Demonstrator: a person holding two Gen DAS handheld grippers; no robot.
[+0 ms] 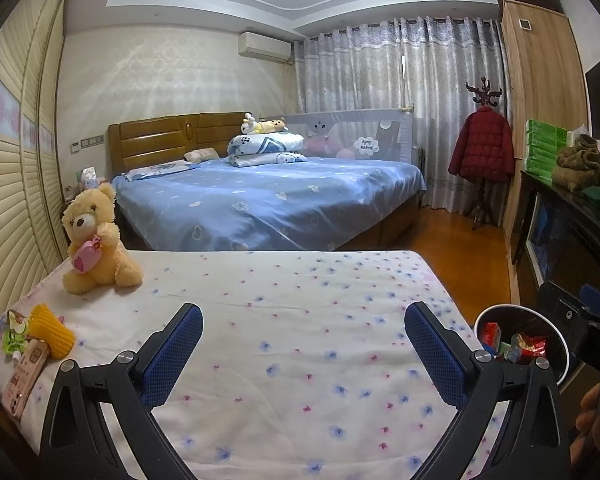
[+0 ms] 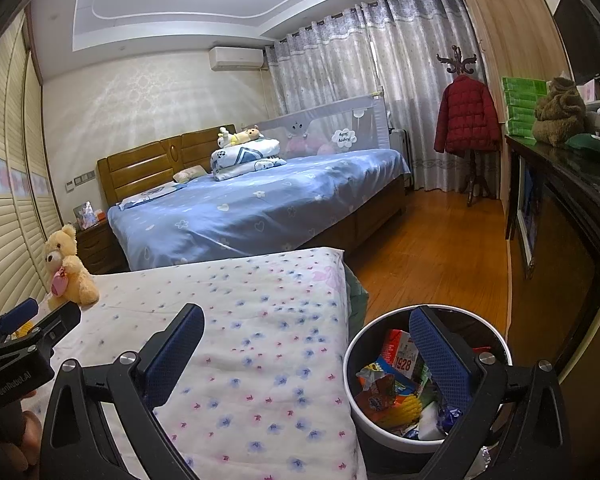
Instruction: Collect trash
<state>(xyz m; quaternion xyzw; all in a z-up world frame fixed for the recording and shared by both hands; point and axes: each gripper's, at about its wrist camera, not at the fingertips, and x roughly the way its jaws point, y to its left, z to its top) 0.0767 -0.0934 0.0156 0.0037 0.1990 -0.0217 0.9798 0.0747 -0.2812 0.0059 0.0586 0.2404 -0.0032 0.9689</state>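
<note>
A white round trash bin [image 2: 354, 392] stands on the floor at the right side of the floral bed; it holds wrappers and cartons [image 2: 396, 364]. It also shows in the left wrist view [image 1: 564, 364]. My right gripper [image 2: 306, 330] is open and empty, its right finger over the bin's mouth. My left gripper [image 1: 304, 326] is open and empty above the floral sheet [image 1: 291, 312]. At the bed's left edge lie a yellow foam net [image 1: 51, 330], a green wrapper [image 1: 13, 336] and a pink carton [image 1: 21, 376].
A yellow teddy bear [image 1: 93, 240] sits at the bed's far left corner. Beyond is a blue bed [image 1: 267, 200]. A dark cabinet [image 2: 572, 216] runs along the right wall, with wooden floor [image 2: 432, 248] between. A louvered wardrobe [image 1: 7, 200] is on the left.
</note>
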